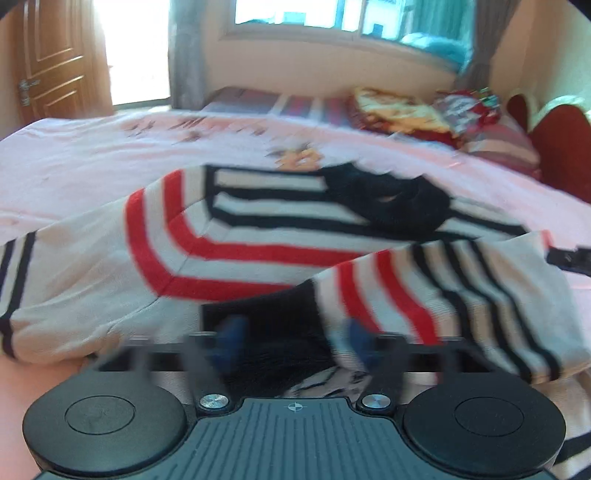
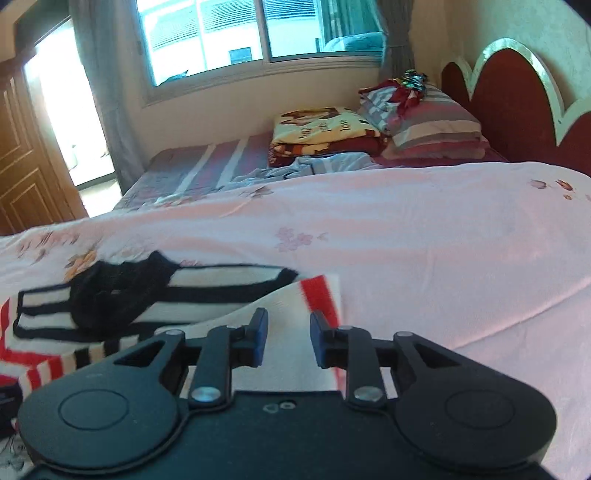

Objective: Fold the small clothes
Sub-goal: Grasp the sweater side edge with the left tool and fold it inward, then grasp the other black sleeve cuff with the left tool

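A small white sweater [image 1: 258, 236] with red and black stripes and a black collar [image 1: 391, 199] lies on the pink bedspread [image 1: 92, 166]. One sleeve [image 1: 443, 295] is folded across its front. My left gripper [image 1: 291, 343] is open, its blue pads over the sleeve's black cuff; the view is blurred. In the right wrist view my right gripper [image 2: 288, 339] is open above the white edge of the sweater [image 2: 207, 291], holding nothing. The collar [image 2: 118, 295] lies to its left.
Folded blankets [image 2: 325, 129] and striped pillows [image 2: 432, 122] are stacked at the far side by the red headboard [image 2: 517, 96]. A window [image 2: 236, 33] and a wooden door [image 1: 55, 62] are beyond the bed. Bare pink bedspread [image 2: 424, 229] spreads to the right.
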`<state>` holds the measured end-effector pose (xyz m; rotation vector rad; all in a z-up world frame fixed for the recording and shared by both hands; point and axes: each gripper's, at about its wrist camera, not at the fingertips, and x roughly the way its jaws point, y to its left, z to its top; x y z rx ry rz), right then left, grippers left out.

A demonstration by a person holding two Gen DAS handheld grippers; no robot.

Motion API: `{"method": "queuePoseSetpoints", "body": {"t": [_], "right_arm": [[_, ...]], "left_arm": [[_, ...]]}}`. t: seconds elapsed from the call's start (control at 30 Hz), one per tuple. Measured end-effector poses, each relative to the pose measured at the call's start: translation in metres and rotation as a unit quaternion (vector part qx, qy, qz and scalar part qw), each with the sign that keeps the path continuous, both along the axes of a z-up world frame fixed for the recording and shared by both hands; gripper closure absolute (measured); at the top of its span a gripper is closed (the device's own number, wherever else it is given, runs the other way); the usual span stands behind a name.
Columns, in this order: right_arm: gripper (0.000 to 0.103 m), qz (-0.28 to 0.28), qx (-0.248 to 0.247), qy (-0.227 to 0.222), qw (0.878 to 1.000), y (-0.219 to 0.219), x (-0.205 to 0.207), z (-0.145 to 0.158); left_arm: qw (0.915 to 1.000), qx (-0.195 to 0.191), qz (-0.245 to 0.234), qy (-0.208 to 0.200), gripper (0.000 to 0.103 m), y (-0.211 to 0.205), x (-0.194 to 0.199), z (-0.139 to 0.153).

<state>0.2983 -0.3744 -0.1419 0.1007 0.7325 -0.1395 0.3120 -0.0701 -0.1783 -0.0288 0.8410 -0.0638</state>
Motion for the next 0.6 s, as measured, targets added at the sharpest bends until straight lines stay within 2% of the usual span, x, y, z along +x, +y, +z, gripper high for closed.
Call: {"method": "queuePoseSetpoints", "body": {"t": [0.03, 0.07, 0.13, 0.3, 0.43, 0.6], "right_arm": [[0.079, -0.002, -0.012, 0.024, 1.0, 0.003, 0.003, -0.011], [0.079, -0.004, -0.014, 0.02, 1.0, 0.003, 0.001, -0.015], [0.078, -0.007, -0.02, 0.022, 1.0, 0.009, -0.004, -0.006], [0.067, 0.038, 0.046, -0.008, 0.998, 0.044, -0.03, 0.019], [0.067, 0.09, 0.056, -0.013, 0.994, 0.093, -0.043, 0.024], [0.066, 0.13, 0.065, -0.001, 0.989, 0.151, -0.052, 0.021]], "left_arm": [[0.9999, -0.01, 0.001, 0.002, 0.027, 0.005, 0.001, -0.002], [0.9998, -0.018, 0.003, 0.007, 0.027, 0.009, 0.001, 0.0], [0.9988, -0.043, 0.017, 0.013, 0.026, 0.023, -0.006, 0.009], [0.993, -0.078, 0.086, 0.022, 0.026, 0.077, -0.034, 0.013], [0.9824, -0.084, 0.161, 0.047, 0.026, 0.138, -0.053, 0.003], [0.9631, -0.133, 0.232, 0.031, 0.026, 0.222, -0.078, -0.01]]}}
